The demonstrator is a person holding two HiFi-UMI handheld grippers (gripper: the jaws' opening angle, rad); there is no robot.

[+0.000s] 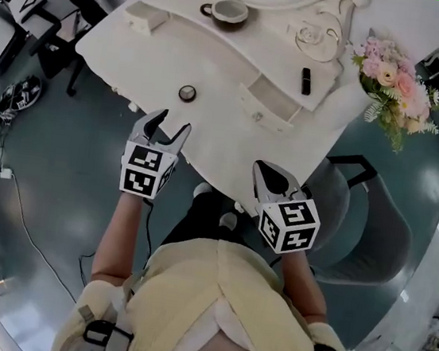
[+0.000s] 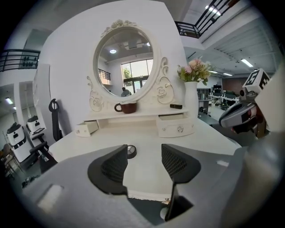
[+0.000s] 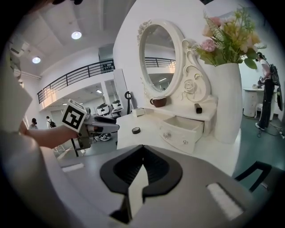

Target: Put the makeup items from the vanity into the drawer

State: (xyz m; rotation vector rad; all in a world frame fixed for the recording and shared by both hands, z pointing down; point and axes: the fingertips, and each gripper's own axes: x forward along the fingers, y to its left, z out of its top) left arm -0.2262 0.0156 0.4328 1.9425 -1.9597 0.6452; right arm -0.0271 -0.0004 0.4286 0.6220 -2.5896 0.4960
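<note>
One mug (image 1: 229, 11), flowers (image 1: 393, 73) on vanity (image 1: 226, 63)

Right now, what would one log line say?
left gripper: jaws apart, empty | right gripper: jaws together, empty | round compact: on vanity | right drawer: open

There is one white table (image 1: 218, 126). One mirror (image 2: 126, 62). Two small drawers (a left drawer (image 1: 145, 18) and a right drawer (image 1: 274, 98)). One cup (image 1: 229, 11). One little round tin (image 1: 187, 93). One dark stick (image 1: 306, 80). One bunch of flowers (image 1: 393, 73). One chair (image 1: 374, 223). Two grippers, the left gripper (image 1: 173, 122) and the right gripper (image 1: 261, 170).
</note>
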